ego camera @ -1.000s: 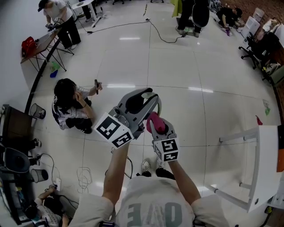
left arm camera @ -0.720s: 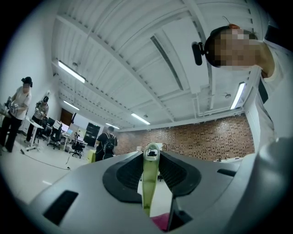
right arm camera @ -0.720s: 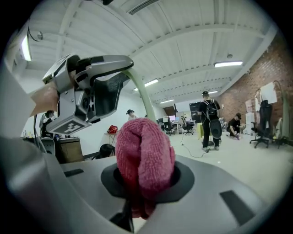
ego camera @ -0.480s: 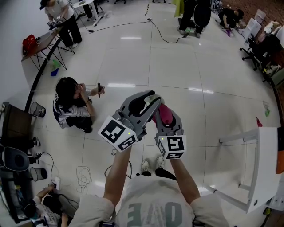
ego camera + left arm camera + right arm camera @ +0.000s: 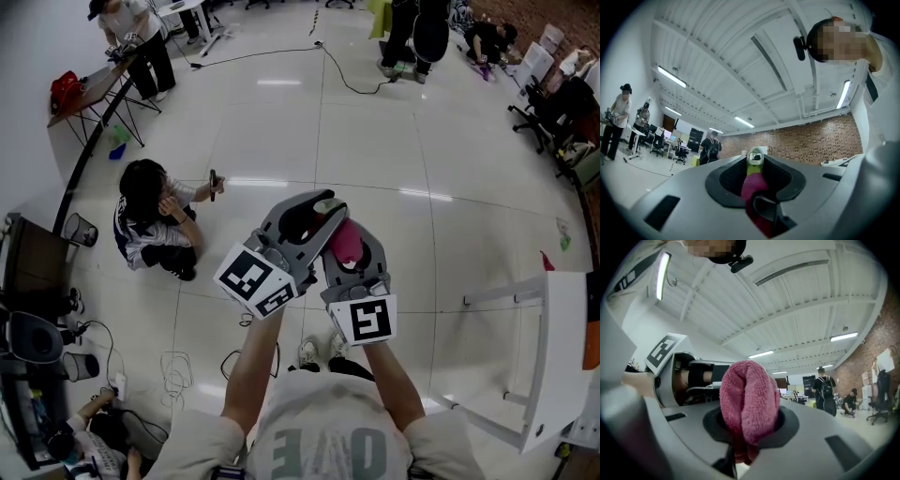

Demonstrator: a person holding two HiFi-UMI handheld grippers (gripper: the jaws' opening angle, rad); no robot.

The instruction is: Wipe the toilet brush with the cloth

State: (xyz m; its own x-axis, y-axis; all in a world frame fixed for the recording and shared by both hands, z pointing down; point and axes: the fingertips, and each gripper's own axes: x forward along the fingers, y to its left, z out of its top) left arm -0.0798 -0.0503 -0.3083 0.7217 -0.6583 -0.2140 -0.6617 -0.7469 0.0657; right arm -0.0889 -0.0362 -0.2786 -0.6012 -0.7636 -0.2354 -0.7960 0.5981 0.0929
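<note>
I hold both grippers up in front of me, above the floor. My left gripper (image 5: 314,211) is shut on the toilet brush (image 5: 326,204), whose green and white end (image 5: 755,157) sticks out past its jaws. My right gripper (image 5: 349,246) is shut on a folded pink cloth (image 5: 749,399). The cloth (image 5: 345,242) lies against the brush just behind that end, and shows pink at the left jaws (image 5: 753,190). The rest of the brush is hidden by the gripper bodies. The left gripper's marker cube (image 5: 663,350) sits close on the left in the right gripper view.
A person (image 5: 150,220) sits on the tiled floor to my left. A white table (image 5: 562,347) stands at the right. Cables and a desk (image 5: 28,309) lie at the lower left. More people stand at a table (image 5: 89,89) and at the far back.
My right gripper has risen with the pink cloth, sliding it up along the brush toward its tip and turning somewhat. The left gripper has stayed in place.
</note>
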